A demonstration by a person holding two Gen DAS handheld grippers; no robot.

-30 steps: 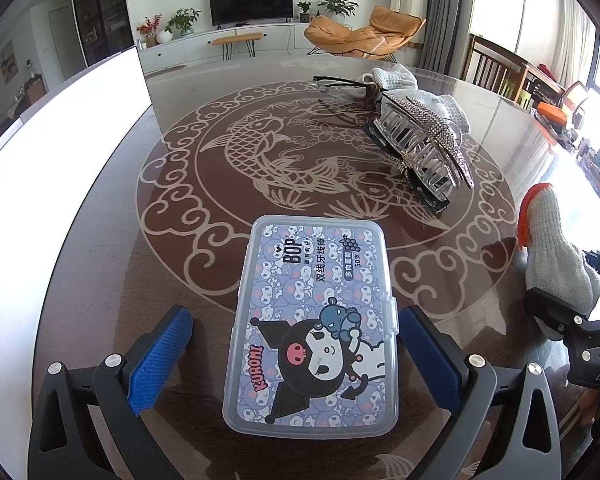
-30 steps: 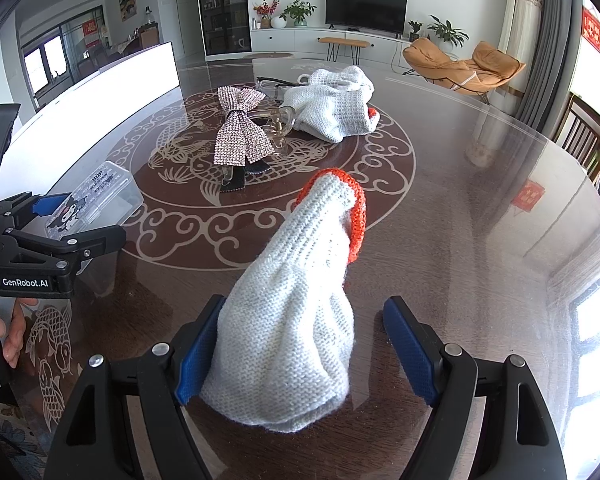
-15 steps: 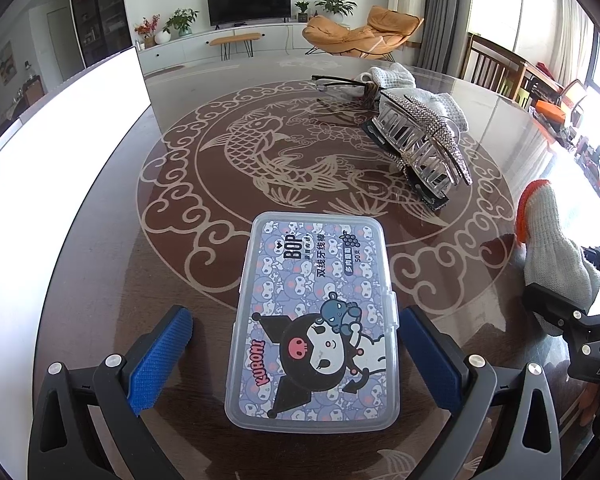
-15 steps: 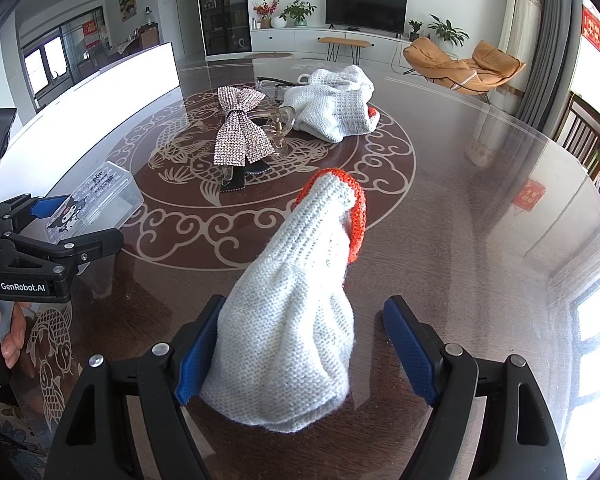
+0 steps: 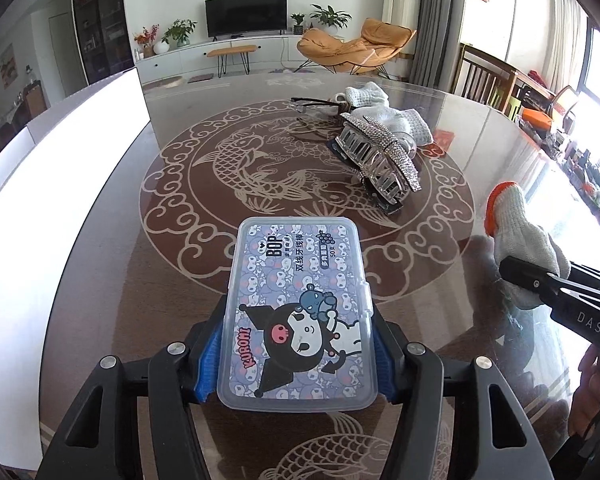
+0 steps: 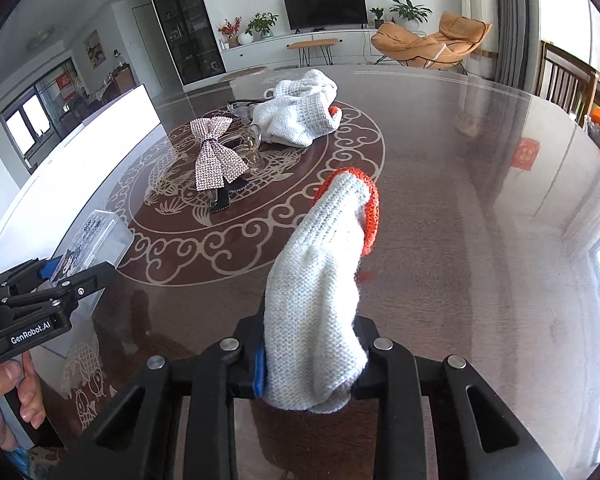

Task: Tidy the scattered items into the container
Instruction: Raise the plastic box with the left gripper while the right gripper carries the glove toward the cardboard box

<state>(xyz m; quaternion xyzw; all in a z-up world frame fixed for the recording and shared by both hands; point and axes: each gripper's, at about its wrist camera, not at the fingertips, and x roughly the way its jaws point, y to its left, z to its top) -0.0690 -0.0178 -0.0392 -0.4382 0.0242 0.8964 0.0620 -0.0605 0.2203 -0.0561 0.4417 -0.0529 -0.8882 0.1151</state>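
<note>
A clear plastic floss-pick box (image 5: 300, 312) with a cartoon lid sits between the blue pads of my left gripper (image 5: 298, 344). Its jaws are closing and the pads press on both long sides of the box. My right gripper (image 6: 310, 360) has jaws closing too, squeezing a white knit glove with an orange cuff (image 6: 320, 280). That glove (image 5: 516, 224) also shows at the right of the left wrist view. A large white container (image 5: 60, 160) stands along the table's left side.
Near the middle of the patterned glass table (image 5: 228, 168) lie a rhinestone bow hair clip (image 6: 216, 156), a pair of glasses (image 6: 244, 104) and more white gloves (image 6: 300, 112). A hand (image 6: 8, 400) holds the left gripper's handle. Chairs stand beyond the far right edge.
Both grippers have gone from wide open to closed in on their items: the left onto the box, the right onto the glove. The right view has tilted with a roll of the wrist.
</note>
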